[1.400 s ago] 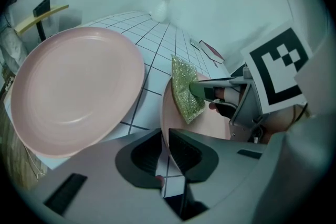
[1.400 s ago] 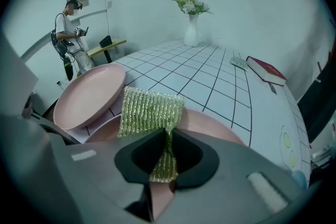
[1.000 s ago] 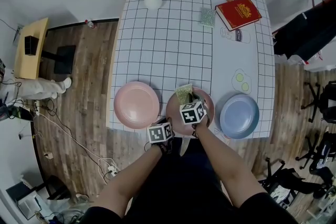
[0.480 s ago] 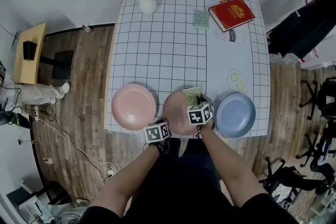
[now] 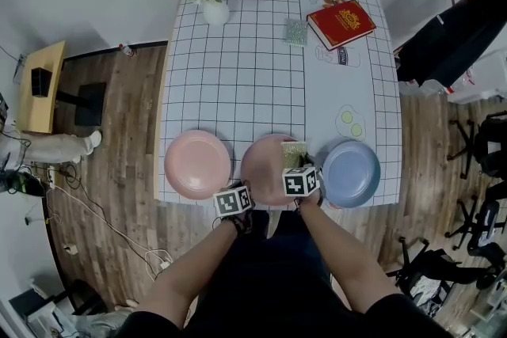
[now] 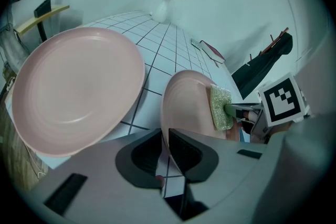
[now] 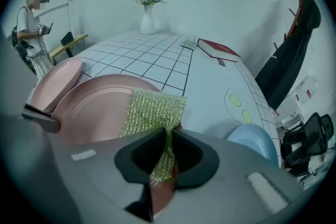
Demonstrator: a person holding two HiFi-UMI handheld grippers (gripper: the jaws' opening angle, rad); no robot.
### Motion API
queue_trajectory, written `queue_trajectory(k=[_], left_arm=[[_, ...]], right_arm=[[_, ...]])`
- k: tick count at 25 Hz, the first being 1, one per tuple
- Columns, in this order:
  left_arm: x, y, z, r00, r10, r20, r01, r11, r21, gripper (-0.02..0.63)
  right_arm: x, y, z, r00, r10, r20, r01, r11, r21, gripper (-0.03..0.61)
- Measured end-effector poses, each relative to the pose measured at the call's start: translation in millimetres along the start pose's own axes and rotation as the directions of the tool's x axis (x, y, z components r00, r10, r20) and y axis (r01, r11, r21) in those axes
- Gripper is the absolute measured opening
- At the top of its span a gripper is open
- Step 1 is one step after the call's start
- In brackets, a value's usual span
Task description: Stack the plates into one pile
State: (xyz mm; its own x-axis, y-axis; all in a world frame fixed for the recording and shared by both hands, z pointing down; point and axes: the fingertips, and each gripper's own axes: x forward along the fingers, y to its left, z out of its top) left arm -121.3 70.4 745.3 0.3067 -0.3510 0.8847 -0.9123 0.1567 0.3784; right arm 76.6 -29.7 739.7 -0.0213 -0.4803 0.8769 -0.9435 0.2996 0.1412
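The left gripper (image 6: pixel 167 136) is clamping the near rim of the darker pink plate (image 6: pixel 186 99). Its jaws are standing almost together with the rim running up between them. The gripped stretch of rim is hiding behind the jaw bodies, and I cannot tell whether the plate is resting flat on the table (image 5: pixel 238 75).

Just left of that gripper the pale pink plate (image 6: pixel 73 86) is lying, its near edge cut off by the gripper's housing.

The right gripper (image 7: pixel 169 139) is pinching a strip of a green glittery scouring cloth (image 7: pixel 152 107). The rest of the cloth is spreading over the darker pink plate straight ahead of the jaws.

To this gripper's right the blue plate (image 7: pixel 254 141) is sitting apart, with only its far part showing above the housing.

In the head view both pairs of jaws are hiding under the marker cubes (image 5: pixel 301 180), which are showing black-and-white squares and no words.

Far ahead, a red book (image 5: pixel 342 22) is showing a gold emblem and lettering too small to read.
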Motion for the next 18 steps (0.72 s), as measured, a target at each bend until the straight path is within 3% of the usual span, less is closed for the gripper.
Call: queue_trajectory(k=[18], left_arm=[[-0.8,-1.8,-0.3,1.000,-0.005,-0.004,0.005,1.000,0.015,0.037]], right_arm=[[2.6,0.1,2.0,1.000,0.009,0.004,-0.009,0.999,0.044,0.055]])
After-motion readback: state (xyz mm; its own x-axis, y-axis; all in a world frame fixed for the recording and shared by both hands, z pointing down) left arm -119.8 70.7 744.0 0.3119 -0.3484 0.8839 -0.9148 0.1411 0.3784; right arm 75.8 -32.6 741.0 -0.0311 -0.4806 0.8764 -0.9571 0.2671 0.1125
